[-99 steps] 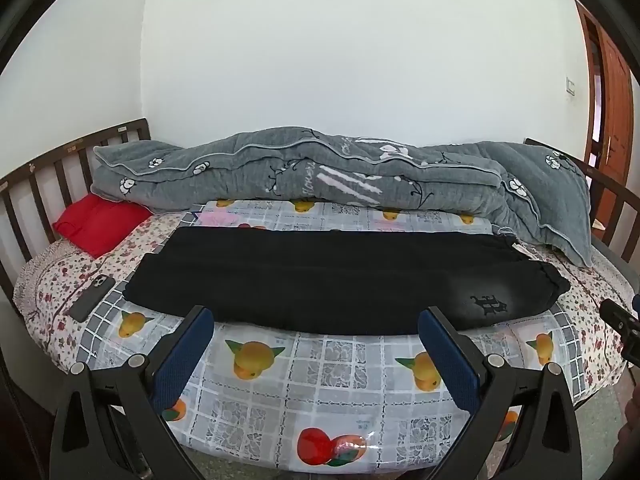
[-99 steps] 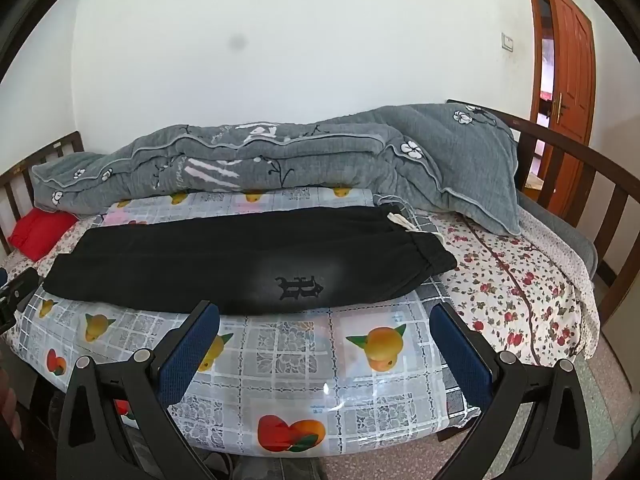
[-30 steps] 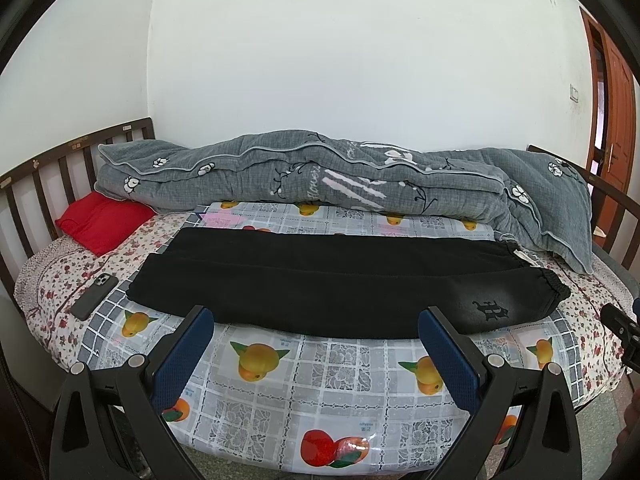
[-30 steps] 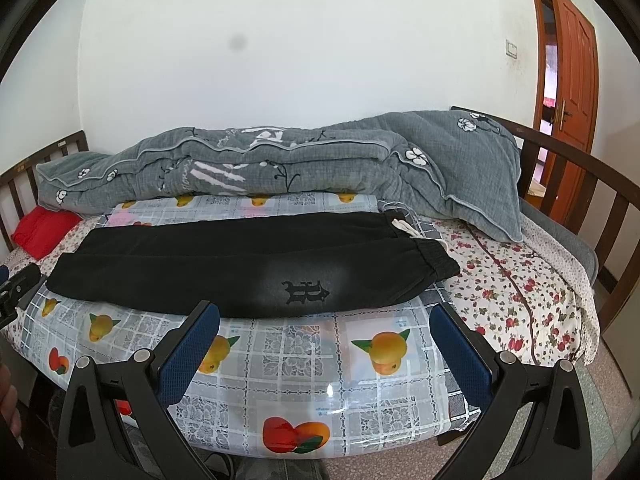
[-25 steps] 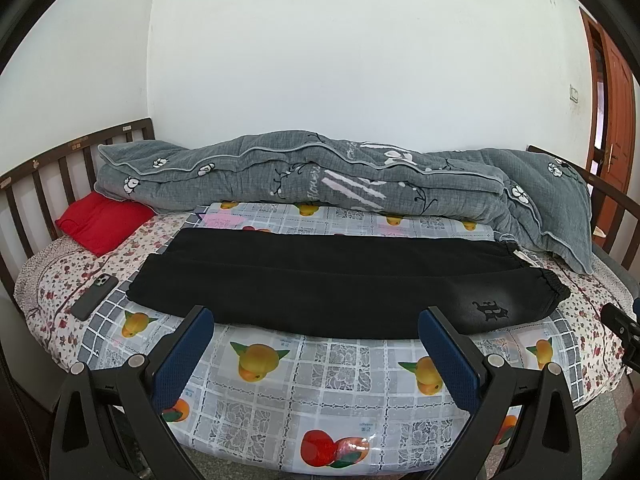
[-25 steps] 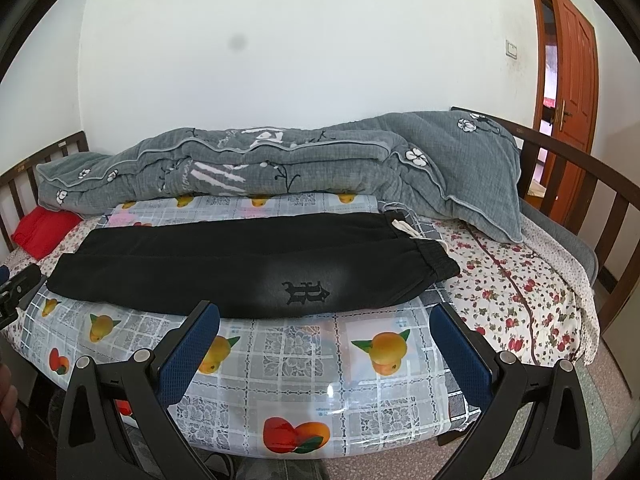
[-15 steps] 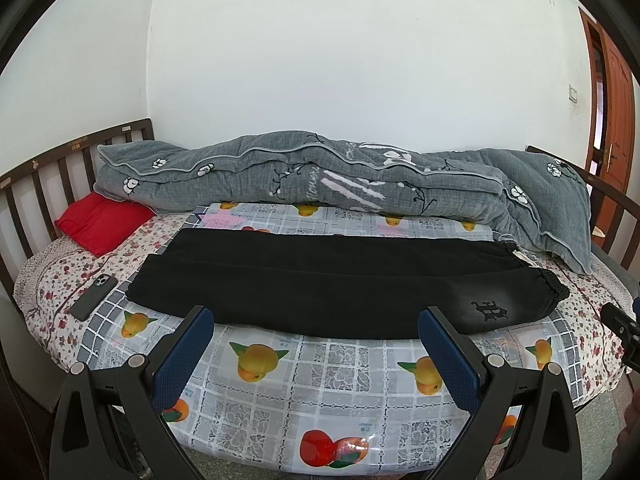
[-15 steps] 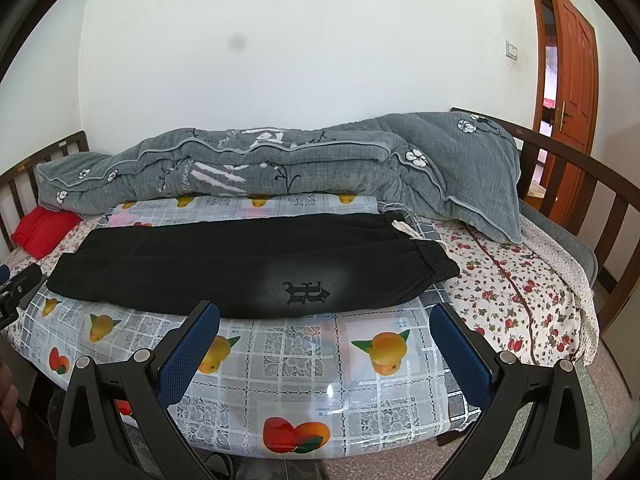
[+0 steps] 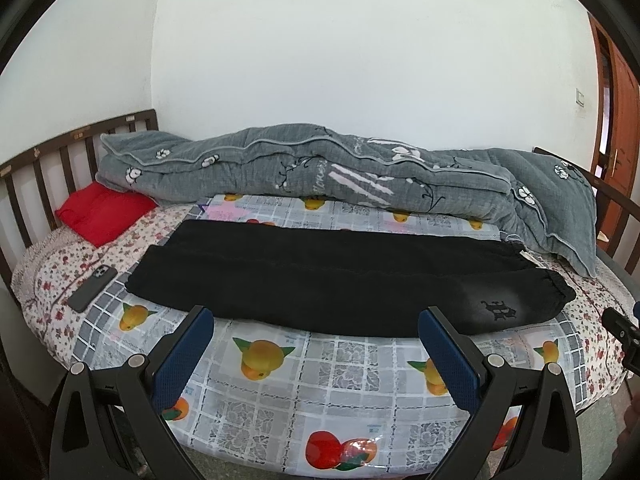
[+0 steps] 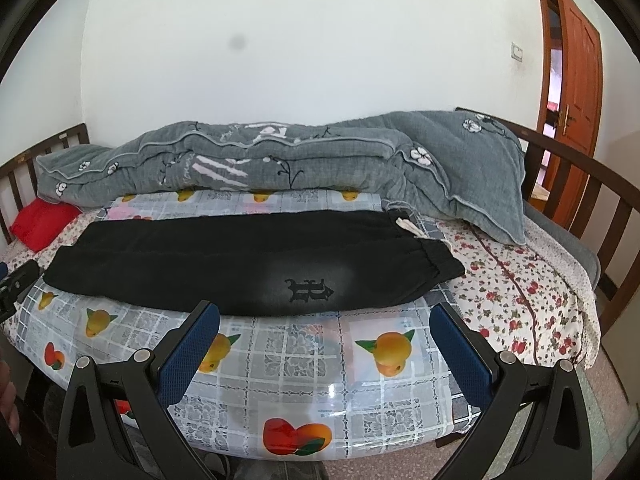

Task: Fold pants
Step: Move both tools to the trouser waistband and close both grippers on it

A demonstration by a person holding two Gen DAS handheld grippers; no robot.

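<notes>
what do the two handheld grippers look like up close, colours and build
Both look the same. The left gripper and right gripper each have two black, angular plastic fingers with triangular cut-outs and silver screw heads at the joints. The inner face of each finger carries a dark blue textured pad. No cables or lettering show on either.

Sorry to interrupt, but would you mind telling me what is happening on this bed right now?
A person holds two tongs in front of a bed, about to fold a pair of black pants lying lengthwise on the fruit-print plastic sheet. The pants are already doubled leg on leg, waistband to the right. Left tongs and right tongs are both open, short of the cloth, holding nothing. A rumpled grey quilt lies behind.
</notes>
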